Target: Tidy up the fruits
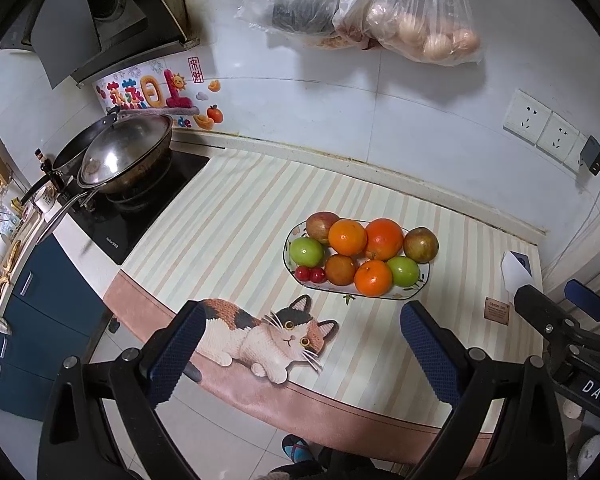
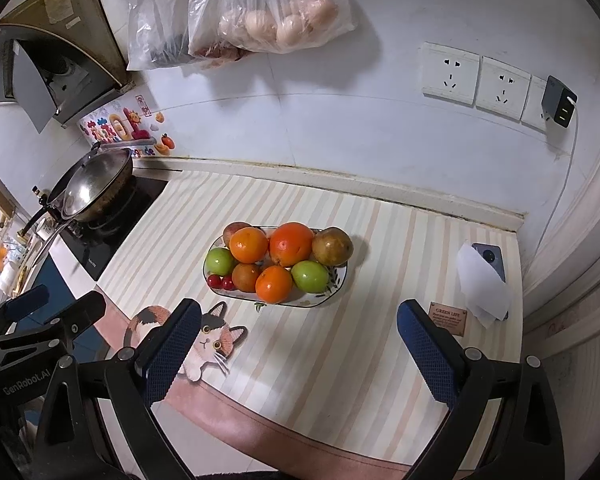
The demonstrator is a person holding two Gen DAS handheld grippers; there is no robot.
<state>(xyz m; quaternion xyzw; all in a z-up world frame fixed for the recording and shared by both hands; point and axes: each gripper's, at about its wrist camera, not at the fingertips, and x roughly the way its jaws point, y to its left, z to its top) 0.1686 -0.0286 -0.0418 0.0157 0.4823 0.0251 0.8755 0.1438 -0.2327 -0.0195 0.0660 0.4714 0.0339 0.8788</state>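
Note:
An oval white plate point(image 1: 422, 280) point(image 2: 336, 284) sits on the striped mat, piled with fruit: oranges point(image 1: 384, 238) point(image 2: 291, 243), green apples point(image 1: 307, 251) point(image 2: 310, 276), brownish fruits point(image 1: 421, 245) point(image 2: 332, 246) and red cherries point(image 1: 310, 275) point(image 2: 221, 281). My left gripper point(image 1: 300, 336) is open and empty, held above the mat's front edge, short of the plate. My right gripper point(image 2: 300, 332) is open and empty, also near the front edge, facing the plate. Each gripper shows at the side of the other's view.
A wok with a lid point(image 1: 126, 154) point(image 2: 94, 184) sits on the stove at left. A phone and white tissue point(image 2: 484, 280) lie at the mat's right end. Plastic bags point(image 1: 380, 8) hang on the wall. Wall sockets with a charger point(image 2: 560, 100) are at right.

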